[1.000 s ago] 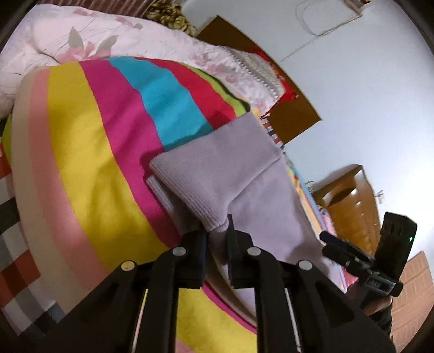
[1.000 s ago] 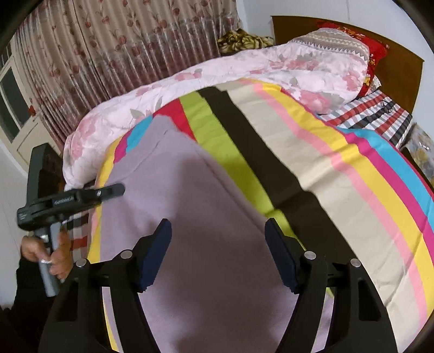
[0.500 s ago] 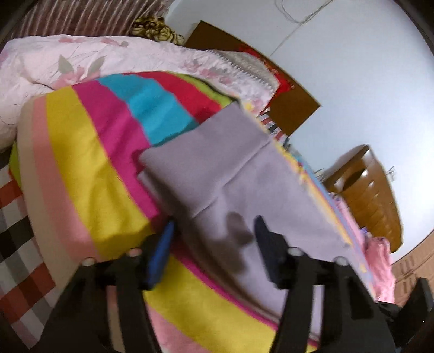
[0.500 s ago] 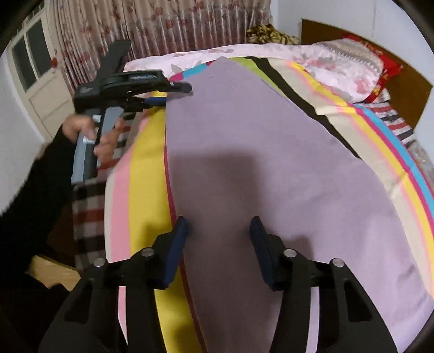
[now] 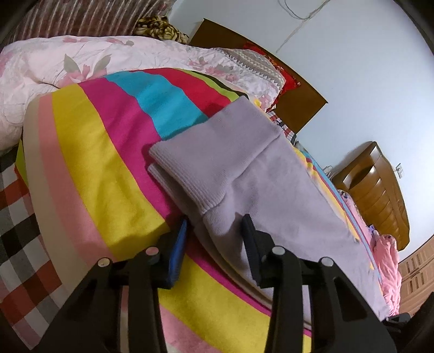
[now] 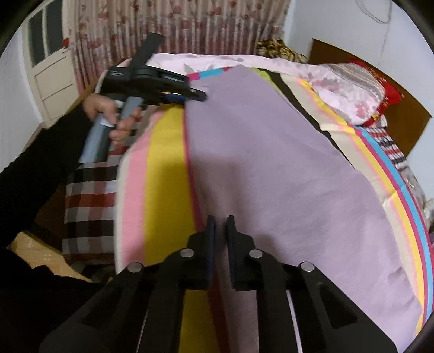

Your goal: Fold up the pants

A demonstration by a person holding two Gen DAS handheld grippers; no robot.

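Lilac pants (image 6: pixel 271 163) lie flat along the striped blanket (image 5: pixel 89 168) on the bed, near its left edge in the right wrist view. Ribbed cuff end (image 5: pixel 217 152) is doubled over on top of the leg fabric at the far end, seen from the left wrist view.

Left gripper (image 5: pixel 214 230): fingers spread apart, straddling the corner of the ribbed cuff, blue pad (image 5: pixel 179 244) on the outer side against the blanket, other finger resting on the pants fabric. Nothing clamped.

Right gripper (image 6: pixel 221 230): fingers (image 6: pixel 236 244) nearly together with a narrow gap, sitting at the near edge of the pants where lilac meets the magenta stripe. Cannot tell if fabric is pinched between them (edge is blurred there).

Right wrist view also shows the left gripper (image 6: pixel 195 95) from the side at the far cuff end, held by the person's hand (image 6: pixel 108 116) in a black sleeve.

Around: pink floral quilt (image 5: pixel 81 62) bunched past the blanket, checked sheet (image 6: pixel 89 195) under it, wooden headboard (image 5: pixel 295 100), floral curtains (image 6: pixel 176 24), white door (image 6: pixel 51 62).
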